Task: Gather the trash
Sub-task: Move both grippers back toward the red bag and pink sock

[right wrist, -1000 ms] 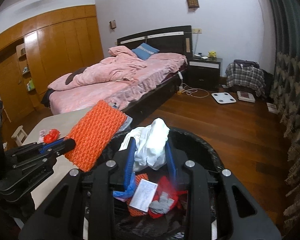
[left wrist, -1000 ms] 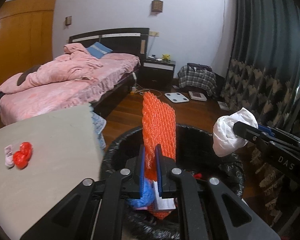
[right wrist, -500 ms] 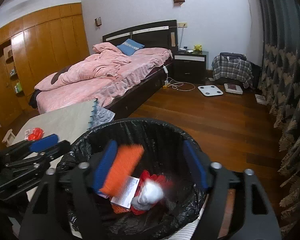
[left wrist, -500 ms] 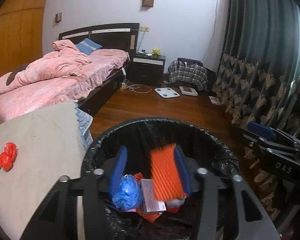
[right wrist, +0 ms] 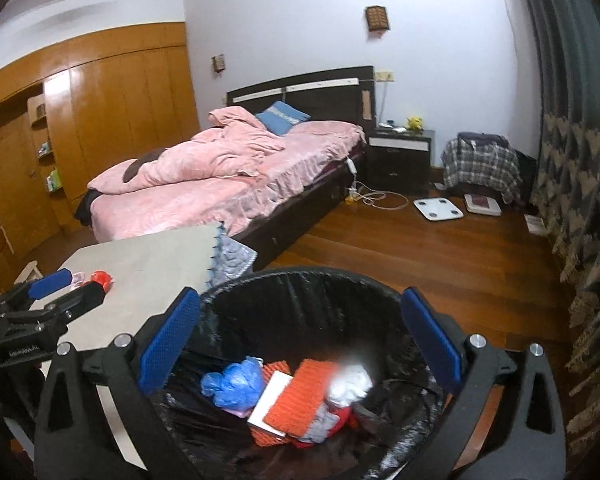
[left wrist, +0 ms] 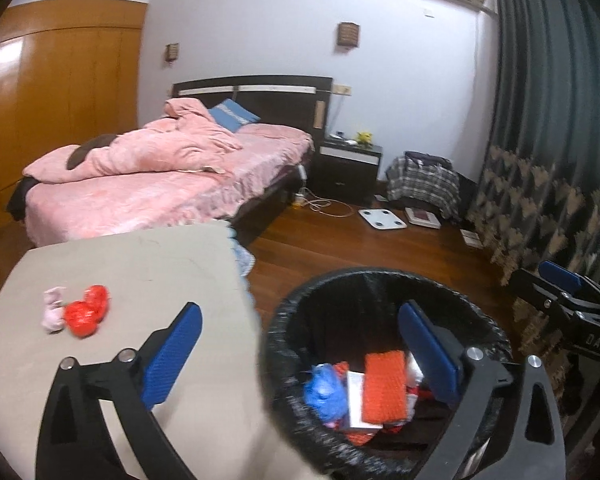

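A pink-covered bed [right wrist: 236, 184] stands beside a dark nightstand [right wrist: 400, 160], white scale [right wrist: 438, 209] on the floor.

Glossy black plastic bin liner [right wrist: 284, 300], polished wood floor [right wrist: 440, 256], matt grey tabletop [left wrist: 148, 264], plush pink bedding [left wrist: 140, 184].

The white wad [right wrist: 350, 384] in the bin [right wrist: 300, 280] is smeared by blur, so its material cannot be told. The bin's near rim runs off the bottom edge in both views. A white card [right wrist: 270, 404] lies half under the orange mesh [right wrist: 300, 396]; its print is unreadable. The left gripper [right wrist: 66, 288] partly covers the red scrap [right wrist: 102, 279] and the pink scrap [right wrist: 78, 277] on the table [right wrist: 152, 272].
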`<state>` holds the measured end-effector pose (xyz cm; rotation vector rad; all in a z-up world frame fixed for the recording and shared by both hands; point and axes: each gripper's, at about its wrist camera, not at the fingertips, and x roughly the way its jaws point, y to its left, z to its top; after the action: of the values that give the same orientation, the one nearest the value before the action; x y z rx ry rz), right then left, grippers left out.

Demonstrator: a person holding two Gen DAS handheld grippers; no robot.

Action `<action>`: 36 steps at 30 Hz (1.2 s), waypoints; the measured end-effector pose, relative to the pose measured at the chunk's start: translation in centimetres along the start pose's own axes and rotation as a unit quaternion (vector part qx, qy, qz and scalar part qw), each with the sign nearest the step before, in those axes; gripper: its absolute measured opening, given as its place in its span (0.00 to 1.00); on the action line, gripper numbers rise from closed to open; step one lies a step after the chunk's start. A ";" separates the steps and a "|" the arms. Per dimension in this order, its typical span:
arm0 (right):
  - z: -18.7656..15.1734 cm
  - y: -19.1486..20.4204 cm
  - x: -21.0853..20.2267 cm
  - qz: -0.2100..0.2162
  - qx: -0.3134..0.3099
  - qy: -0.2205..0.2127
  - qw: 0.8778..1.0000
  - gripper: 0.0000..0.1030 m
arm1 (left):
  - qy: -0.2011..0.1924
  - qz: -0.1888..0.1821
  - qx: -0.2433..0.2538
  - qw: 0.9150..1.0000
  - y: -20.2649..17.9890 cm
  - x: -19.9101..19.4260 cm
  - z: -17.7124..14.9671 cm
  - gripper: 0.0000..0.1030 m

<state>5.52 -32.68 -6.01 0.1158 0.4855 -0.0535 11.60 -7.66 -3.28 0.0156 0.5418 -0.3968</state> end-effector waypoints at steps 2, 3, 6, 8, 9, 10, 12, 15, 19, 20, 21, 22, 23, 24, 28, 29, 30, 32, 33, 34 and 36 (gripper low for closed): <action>0.3 1.0 0.1 0.008 -0.006 -0.001 1.000 0.95 | -0.003 0.011 -0.004 1.000 1.0 -0.7 0.0 0.94; 0.5 1.5 0.2 0.013 -0.009 -0.002 1.000 0.95 | -0.005 0.016 -0.006 1.000 1.6 -1.0 0.0 0.94; 0.8 3.2 0.6 0.027 -0.020 0.000 0.999 0.95 | -0.007 0.033 -0.010 0.999 3.3 -1.9 -0.2 0.94; 1.0 4.7 1.2 0.038 -0.029 0.003 0.999 0.95 | -0.008 0.045 -0.015 0.999 4.4 -2.4 -0.4 0.94; 1.0 5.3 1.3 0.042 -0.032 0.003 0.999 0.95 | -0.008 0.051 -0.018 0.999 5.0 -2.7 -0.6 0.94; 1.1 6.0 1.6 0.049 -0.035 0.005 0.998 0.95 | -0.008 0.055 -0.021 0.998 5.7 -2.8 -0.7 0.94; 1.3 7.4 2.1 0.060 -0.037 0.007 0.998 0.95 | -0.010 0.069 -0.028 0.997 6.9 -3.3 -1.0 0.94; 1.6 9.9 3.2 0.076 -0.047 0.008 0.996 0.95 | -0.012 0.088 -0.039 0.995 8.9 -3.8 -1.3 0.94; 1.9 12.7 4.5 0.091 -0.062 0.007 0.994 0.95 | -0.017 0.115 -0.053 0.992 11.9 -4.7 -1.7 0.94; 2.0 13.3 4.8 0.095 -0.064 0.007 0.993 0.95 | -0.018 0.120 -0.054 0.991 12.3 -4.9 -1.8 0.94; 2.0 14.1 5.2 0.100 -0.065 0.007 0.993 0.95 | -0.019 0.128 -0.055 0.990 13.1 -5.1 -1.9 0.94; 2.1 14.7 5.7 0.104 -0.067 0.008 0.992 0.95 | -0.020 0.134 -0.056 0.989 13.7 -5.3 -2.0 0.94; 2.2 15.3 6.1 0.107 -0.067 0.009 0.992 0.95 | -0.021 0.142 -0.059 0.988 14.6 -5.4 -2.0 0.94; 2.3 16.1 6.5 0.112 -0.068 0.010 0.991 0.95 | -0.021 0.150 -0.063 0.986 15.5 -5.5 -2.1 0.94; 2.6 18.8 8.7 0.127 -0.071 0.016 0.989 0.95 | -0.023 0.173 -0.075 0.982 18.5 -5.5 -2.5 0.94; 2.6 19.4 9.1 0.129 -0.072 0.018 0.989 0.95 | -0.023 0.179 -0.077 0.981 19.3 -5.4 -2.7 0.94; 2.6 20.3 9.9 0.134 -0.074 0.023 0.988 0.95 | -0.020 0.185 -0.078 0.979 20.1 -5.1 -2.8 0.94; 2.6 21.6 10.9 0.141 -0.076 0.030 0.987 0.95 | -0.016 0.194 -0.082 0.977 21.5 -4.7 -3.3 0.94; 2.5 22.1 11.3 0.143 -0.078 0.032 0.986 0.95 | -0.014 0.196 -0.083 0.977 22.1 -4.5 -3.4 0.94; 2.4 22.8 12.0 0.145 -0.081 0.037 0.985 0.95 | -0.010 0.199 -0.085 0.976 22.7 -4.4 -3.7 0.94; 2.2 24.1 12.8 0.150 -0.087 0.042 0.984 0.95 | -0.005 0.204 -0.090 0.975 24.3 -3.9 -4.1 0.94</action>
<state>19.78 -9.34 -7.71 0.0194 0.5509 0.2898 15.51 16.65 -7.03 -0.0496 0.5488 0.0540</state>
